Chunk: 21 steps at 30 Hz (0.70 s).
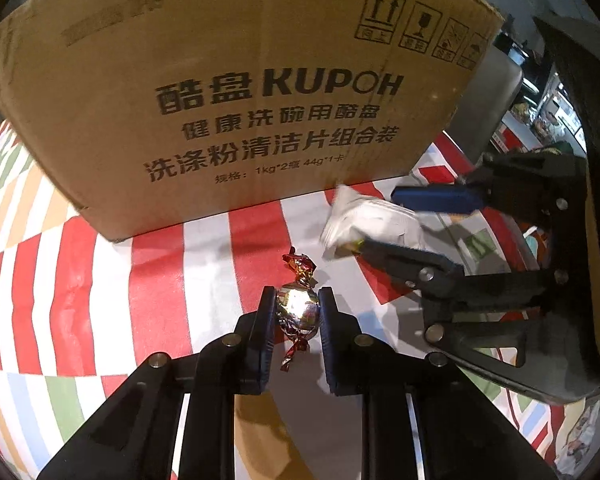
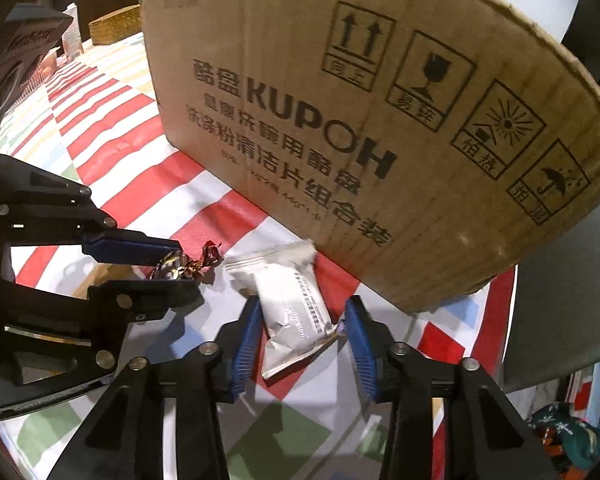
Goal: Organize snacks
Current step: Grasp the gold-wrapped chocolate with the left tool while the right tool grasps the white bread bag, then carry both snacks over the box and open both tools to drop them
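Observation:
A round candy [image 1: 298, 306] in shiny foil with red twisted ends lies on the striped tablecloth [image 1: 160, 280]. My left gripper [image 1: 296, 312] is shut on it, one pad on each side of the ball. In the right wrist view the same candy [image 2: 170, 265] shows between the left gripper's [image 2: 186, 268] fingers. A white snack packet [image 2: 296, 308] lies slanted just in front of the cardboard box [image 2: 380, 120]. My right gripper [image 2: 302, 326] straddles it with both blue pads touching its edges. From the left wrist view, the packet [image 1: 352, 212] sits between the right gripper's [image 1: 380, 220] fingers.
The big printed cardboard box [image 1: 240, 80] stands close behind both snacks and blocks the far side. A wicker basket [image 2: 114, 24] sits at the back left of the table. A grey chair back [image 2: 560, 300] stands to the right, past the table's edge.

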Motion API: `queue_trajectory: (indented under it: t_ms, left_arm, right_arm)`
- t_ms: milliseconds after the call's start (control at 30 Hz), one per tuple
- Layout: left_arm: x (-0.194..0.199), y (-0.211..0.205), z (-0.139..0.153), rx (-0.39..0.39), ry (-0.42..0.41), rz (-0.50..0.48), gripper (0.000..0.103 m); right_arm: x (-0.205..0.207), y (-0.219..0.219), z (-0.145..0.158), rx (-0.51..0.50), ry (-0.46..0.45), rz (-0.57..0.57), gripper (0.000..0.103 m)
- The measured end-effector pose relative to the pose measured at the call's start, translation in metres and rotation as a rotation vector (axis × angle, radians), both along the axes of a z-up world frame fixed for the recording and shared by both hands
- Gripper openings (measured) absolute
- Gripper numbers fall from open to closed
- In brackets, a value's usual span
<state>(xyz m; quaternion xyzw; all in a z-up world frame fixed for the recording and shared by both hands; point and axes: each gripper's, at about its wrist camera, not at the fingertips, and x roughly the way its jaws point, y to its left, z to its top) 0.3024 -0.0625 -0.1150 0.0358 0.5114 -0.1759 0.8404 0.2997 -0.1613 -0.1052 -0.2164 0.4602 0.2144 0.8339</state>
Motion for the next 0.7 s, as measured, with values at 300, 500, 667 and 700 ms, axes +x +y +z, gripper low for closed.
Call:
queue_trajectory:
  t_ms: [300,500,667,700]
  left_arm:
    - [-0.022,0.022,0.015,-0.008,-0.051,0.060,0.021]
    - [-0.038,0.019,0.032,-0.018,-0.092,0.074,0.021]
    - [-0.052,0.026,0.048,-0.034,-0.128,0.092,0.021]
    - [-0.054,0.027,0.051,-0.038,-0.134,0.096,0.021]
  right_arm:
    - [-0.020,0.004,0.005,0.043,-0.012,-0.042,0.032]
    - [-0.037,-0.005,0.026,0.090,-0.062,-0.103,0.032]
    - [-0.053,-0.011,0.045,0.137,-0.104,-0.152,0.032]
    - [-0.055,-0.011,0.049,0.143,-0.116,-0.167,0.032]
